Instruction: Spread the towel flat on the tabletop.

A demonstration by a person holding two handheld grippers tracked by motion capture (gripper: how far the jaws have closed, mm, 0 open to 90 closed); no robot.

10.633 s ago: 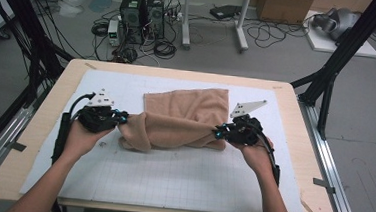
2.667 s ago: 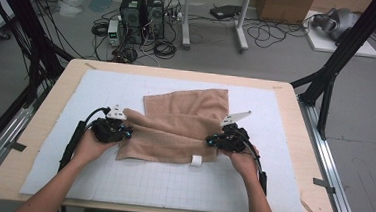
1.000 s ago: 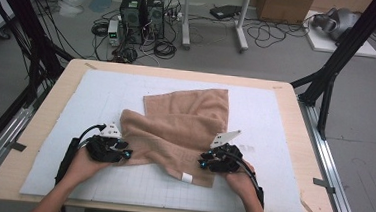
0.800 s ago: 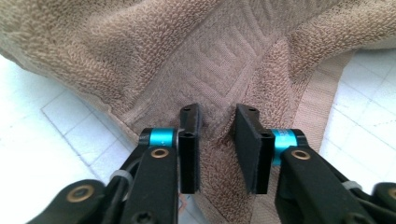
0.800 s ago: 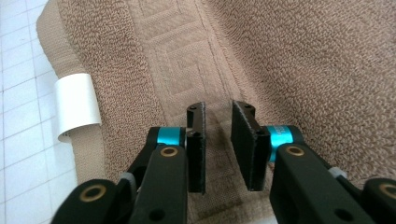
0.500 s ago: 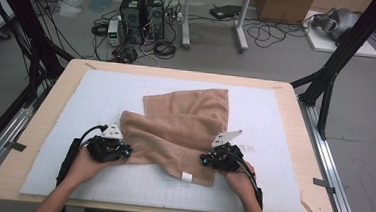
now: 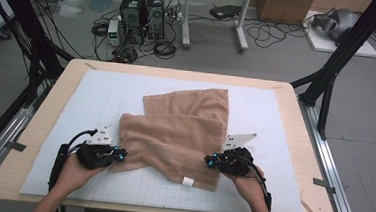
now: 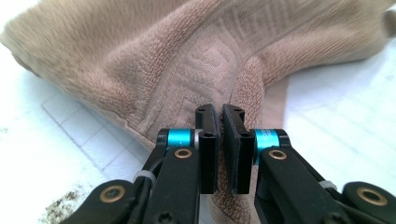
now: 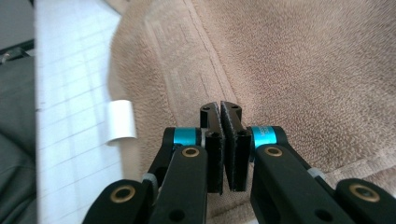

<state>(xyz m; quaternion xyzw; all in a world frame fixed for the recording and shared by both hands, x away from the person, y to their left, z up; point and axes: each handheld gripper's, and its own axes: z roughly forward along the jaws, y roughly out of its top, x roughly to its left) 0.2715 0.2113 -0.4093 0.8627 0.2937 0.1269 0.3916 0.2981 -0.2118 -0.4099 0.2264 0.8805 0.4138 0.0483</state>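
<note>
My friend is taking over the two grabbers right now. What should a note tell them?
Left gripper: shut on the towel, pinching its near left edge.
Right gripper: shut on the towel's near right edge, close to the white tag.
Towel: tan, lying on the white grid mat, partly folded, with one layer over another and a far flap sticking out behind.
Done: both near edges are gripped.
Left: probably lift the near edge, carry it over to finish the fold, then smooth it flat.

Gridded mat (image 7: 275, 117); computer towers (image 7: 142, 7)
</note>
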